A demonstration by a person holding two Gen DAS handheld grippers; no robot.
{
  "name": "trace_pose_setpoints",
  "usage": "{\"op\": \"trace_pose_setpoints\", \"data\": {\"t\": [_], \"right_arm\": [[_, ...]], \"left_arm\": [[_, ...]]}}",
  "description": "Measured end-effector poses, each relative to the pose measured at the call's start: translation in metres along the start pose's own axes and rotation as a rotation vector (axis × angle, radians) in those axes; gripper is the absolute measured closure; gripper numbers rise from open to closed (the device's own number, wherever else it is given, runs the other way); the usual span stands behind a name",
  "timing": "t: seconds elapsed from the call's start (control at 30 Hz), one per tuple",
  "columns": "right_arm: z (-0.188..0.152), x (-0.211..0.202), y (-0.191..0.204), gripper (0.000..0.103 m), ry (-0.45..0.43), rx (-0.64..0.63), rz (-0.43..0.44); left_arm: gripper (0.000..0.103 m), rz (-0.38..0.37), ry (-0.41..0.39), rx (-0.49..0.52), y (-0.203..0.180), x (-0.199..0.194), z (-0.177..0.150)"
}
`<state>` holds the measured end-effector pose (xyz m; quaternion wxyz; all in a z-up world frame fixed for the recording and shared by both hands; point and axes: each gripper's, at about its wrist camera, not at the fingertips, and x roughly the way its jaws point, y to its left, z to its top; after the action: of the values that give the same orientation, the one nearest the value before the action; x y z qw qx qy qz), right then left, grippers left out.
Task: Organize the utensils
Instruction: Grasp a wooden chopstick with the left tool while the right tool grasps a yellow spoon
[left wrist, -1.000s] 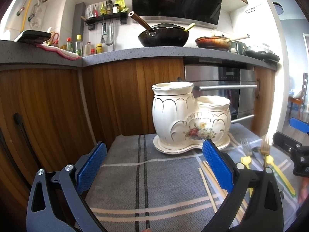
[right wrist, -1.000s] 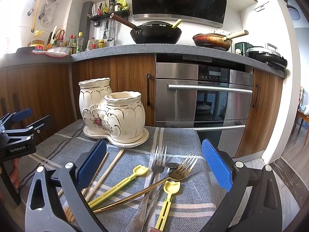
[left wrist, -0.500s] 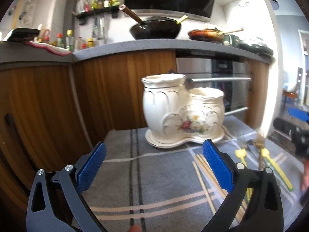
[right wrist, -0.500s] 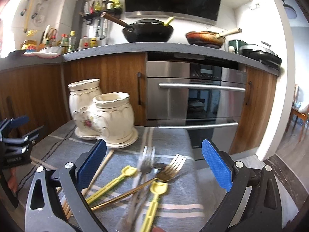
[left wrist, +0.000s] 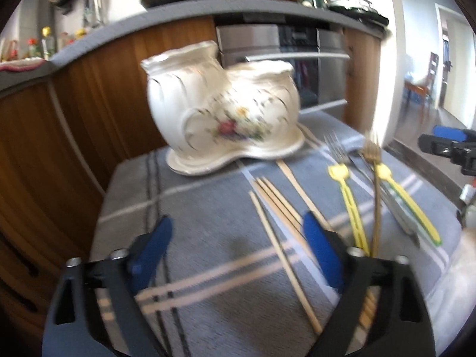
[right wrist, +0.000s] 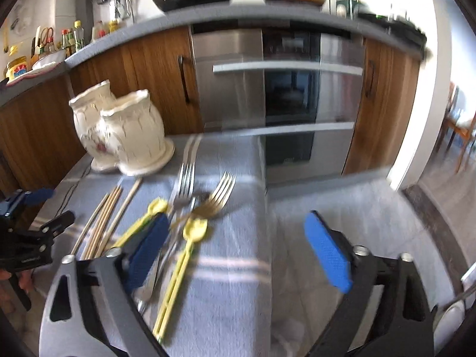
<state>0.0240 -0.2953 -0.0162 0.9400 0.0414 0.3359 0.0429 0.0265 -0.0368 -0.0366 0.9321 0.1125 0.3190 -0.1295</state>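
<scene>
Left gripper [left wrist: 235, 250] is held over the cloth [left wrist: 208, 267], jaws closing with nothing between them; right gripper [right wrist: 238, 250] likewise closing, empty, at the cloth's edge. Chopsticks [left wrist: 276, 208], yellow spoons [left wrist: 351, 205] and forks [right wrist: 220, 190] are laid loose on the worktop. Holder [left wrist: 226, 104] is seen upright behind them.

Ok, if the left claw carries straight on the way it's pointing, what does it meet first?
Most likely the grey striped cloth, bare between the closing, empty jaws of the left claw. The chopsticks lie just right of that line under its right finger. Depth is unclear in this blurred view.
</scene>
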Motion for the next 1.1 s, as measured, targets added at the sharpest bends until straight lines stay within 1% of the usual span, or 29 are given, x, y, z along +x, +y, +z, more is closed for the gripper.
{"op": "trace_pose_setpoints", "data": {"t": [0.03, 0.1, 0.13, 0.17, 0.2, 0.23, 0.27, 0.3, 0.37, 0.5, 0.6, 0.67, 0.77, 0.8, 0.83, 0.87, 0.9, 1.0, 1.1], "right_arm": [[-0.002, 0.004, -0.002, 0.023, 0.031, 0.014, 0.02], [-0.001, 0.01, 0.001, 0.035, 0.068, 0.025, 0.045], [-0.002, 0.013, 0.004, 0.037, 0.079, 0.029, 0.063], [-0.002, 0.014, 0.007, 0.042, 0.086, 0.025, 0.075], [-0.002, 0.017, 0.013, 0.045, 0.092, 0.007, 0.075], [-0.003, 0.018, 0.016, 0.048, 0.1, -0.009, 0.065], [-0.003, 0.021, 0.021, 0.055, 0.113, -0.027, 0.051], [-0.004, 0.023, 0.023, 0.06, 0.123, -0.035, 0.051], [-0.007, 0.026, 0.027, 0.063, 0.154, -0.048, 0.059], [-0.01, 0.027, 0.033, 0.066, 0.206, -0.073, 0.067], [-0.013, 0.031, 0.039, 0.071, 0.248, -0.104, 0.063], [-0.016, 0.035, 0.041, 0.072, 0.285, -0.119, 0.058], [-0.017, 0.036, 0.045, 0.073, 0.291, -0.15, 0.044], [-0.017, 0.036, 0.046, 0.079, 0.292, -0.156, 0.044], [-0.017, 0.036, 0.047, 0.084, 0.291, -0.159, 0.048], [-0.017, 0.036, 0.046, 0.088, 0.291, -0.158, 0.051], [-0.017, 0.036, 0.045, 0.091, 0.29, -0.157, 0.054], [-0.016, 0.034, 0.042, 0.093, 0.284, -0.137, 0.065], [-0.017, 0.028, 0.036, 0.093, 0.265, -0.115, 0.072]], "left_arm": [[0.034, -0.013, 0.014, -0.001, -0.001, 0.002, 0.0], [0.043, -0.047, 0.047, -0.003, -0.003, 0.007, -0.002], [0.046, -0.055, 0.058, -0.001, -0.004, 0.008, -0.003], [0.055, -0.063, 0.072, 0.004, -0.005, 0.01, -0.004], [0.062, -0.071, 0.088, 0.011, -0.007, 0.013, -0.005], [0.065, -0.075, 0.101, 0.016, -0.008, 0.016, -0.006], [0.071, -0.077, 0.114, 0.021, -0.008, 0.017, -0.007], [0.076, -0.078, 0.127, 0.026, -0.009, 0.02, -0.009], [0.078, -0.092, 0.137, 0.024, -0.008, 0.022, -0.01], [0.078, -0.116, 0.157, 0.015, -0.004, 0.024, -0.009], [0.078, -0.129, 0.176, 0.017, -0.002, 0.025, -0.007], [0.078, -0.134, 0.192, 0.012, -0.001, 0.028, -0.005], [0.078, -0.127, 0.213, 0.015, 0.0, 0.031, -0.002], [0.08, -0.129, 0.221, 0.011, 0.001, 0.032, -0.001], [0.083, -0.126, 0.224, 0.013, 0.002, 0.033, 0.0], [0.092, -0.12, 0.226, 0.018, 0.002, 0.035, 0.002], [0.095, -0.108, 0.226, 0.024, 0.003, 0.035, 0.001], [0.098, -0.115, 0.218, 0.031, 0.006, 0.033, -0.001], [0.098, -0.118, 0.215, 0.036, 0.009, 0.031, -0.002]]}}
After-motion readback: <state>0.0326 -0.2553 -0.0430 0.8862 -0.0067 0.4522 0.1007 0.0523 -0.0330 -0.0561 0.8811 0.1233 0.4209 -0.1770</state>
